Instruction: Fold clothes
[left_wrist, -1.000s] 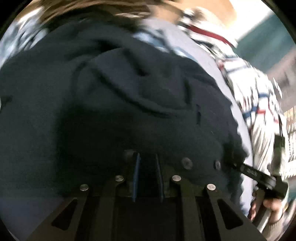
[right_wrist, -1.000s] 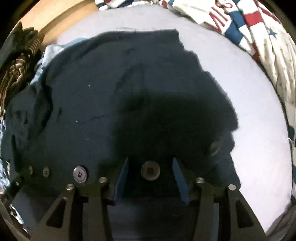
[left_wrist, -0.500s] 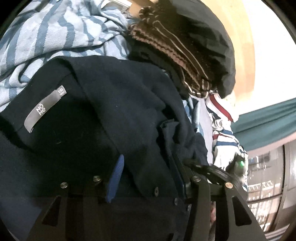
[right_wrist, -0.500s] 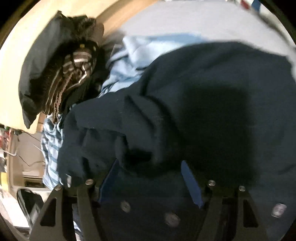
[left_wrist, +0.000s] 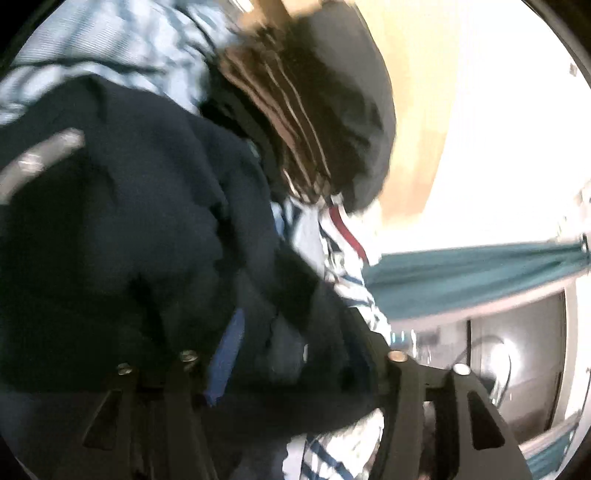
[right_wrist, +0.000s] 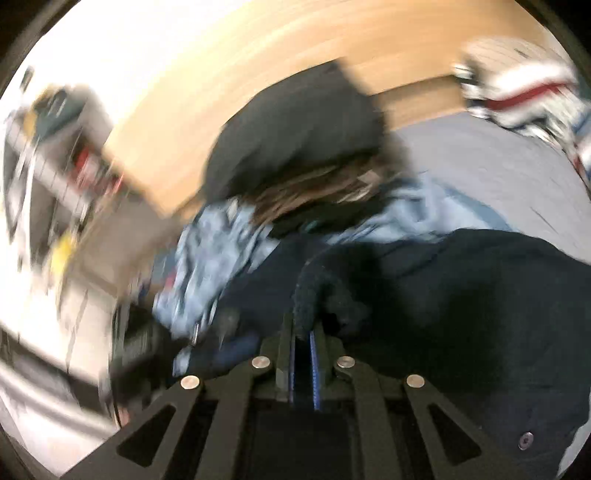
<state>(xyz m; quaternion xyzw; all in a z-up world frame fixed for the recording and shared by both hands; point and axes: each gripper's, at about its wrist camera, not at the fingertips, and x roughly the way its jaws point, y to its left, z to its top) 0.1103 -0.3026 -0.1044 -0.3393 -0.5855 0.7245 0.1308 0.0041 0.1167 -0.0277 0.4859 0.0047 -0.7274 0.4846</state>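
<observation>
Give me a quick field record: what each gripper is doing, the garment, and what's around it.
garment: navy shirt, bunched on the grey bed sheet
right gripper: shut on a fold of the navy shirt
left gripper: fingers apart, navy cloth lying between them
nearby: light blue striped shirt; dark pile with a brown striped knit against the wooden headboard
image quality: both views motion-blurred

Your dark navy knit garment lies rumpled on the bed, a raised fold bunched upward, grey label showing.
</observation>
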